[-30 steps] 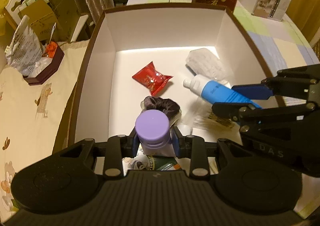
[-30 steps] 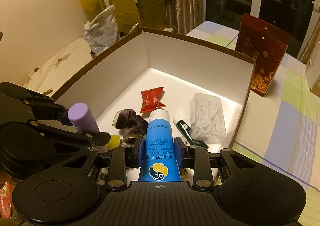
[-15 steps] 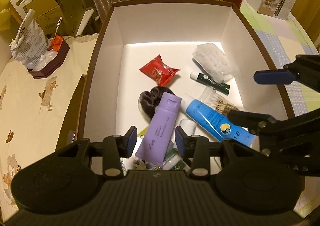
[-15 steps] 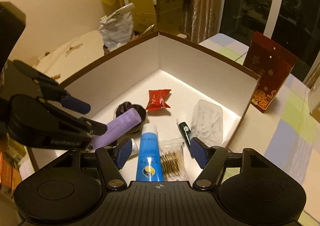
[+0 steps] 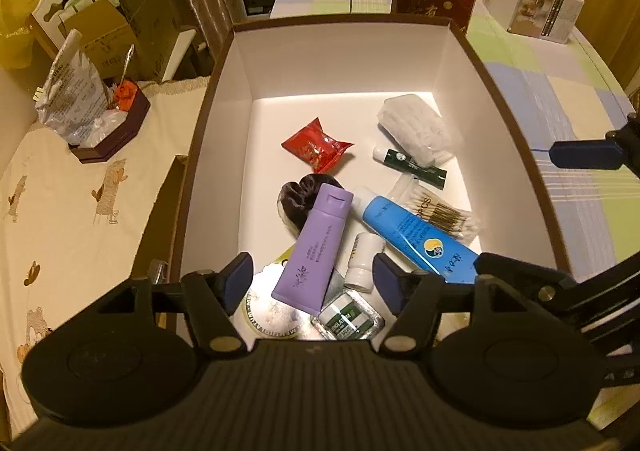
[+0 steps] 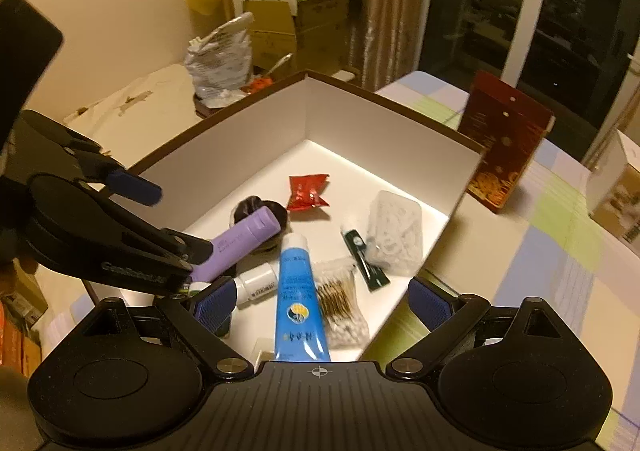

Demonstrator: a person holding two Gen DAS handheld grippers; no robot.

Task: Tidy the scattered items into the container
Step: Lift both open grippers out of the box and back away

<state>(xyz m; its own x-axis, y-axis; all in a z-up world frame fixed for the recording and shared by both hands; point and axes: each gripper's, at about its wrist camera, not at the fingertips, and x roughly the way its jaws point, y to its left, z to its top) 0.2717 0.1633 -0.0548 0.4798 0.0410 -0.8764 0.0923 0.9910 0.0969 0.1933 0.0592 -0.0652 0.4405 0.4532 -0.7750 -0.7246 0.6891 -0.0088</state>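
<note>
The container (image 5: 208,123) is a deep rectangular box with smooth white inner walls and a thin brown rim, and the loose items lie on its floor. Ahead of the left gripper (image 5: 312,278), whose blue-padded fingers (image 5: 240,271) stand spread wide with nothing between them, a matte lilac tube (image 5: 314,251) with a flat flip cap lies flat, its crimped end toward the gap between the fingers and its cap resting on a dark velvety scrunchie (image 5: 296,193). Just beside the inner face of the right-hand finger of that gripper stands a small white bottle (image 5: 362,255), and nearer still a clear glossy bottle with a green label (image 5: 348,317) and a round white lid with printed lettering (image 5: 268,315). Beyond the lilac tube's cap sits a crinkled red foil sachet (image 5: 316,145). The right gripper (image 6: 320,301) is likewise opened wide and empty, hovering over the near corner of the box; a glossy blue tube (image 6: 298,291) with a white cap lies straight ahead between its fingers (image 6: 212,305), pointing away. To the right of the blue tube is a clear crinkly packet of cotton swabs (image 6: 342,301), then a slim dark green tube (image 6: 364,261), and past it a frosted plastic case (image 6: 396,231). Outside the far wall of the box a dark red patterned carton (image 6: 502,151) stands upright on the pastel checked tablecloth (image 6: 560,251)
</note>
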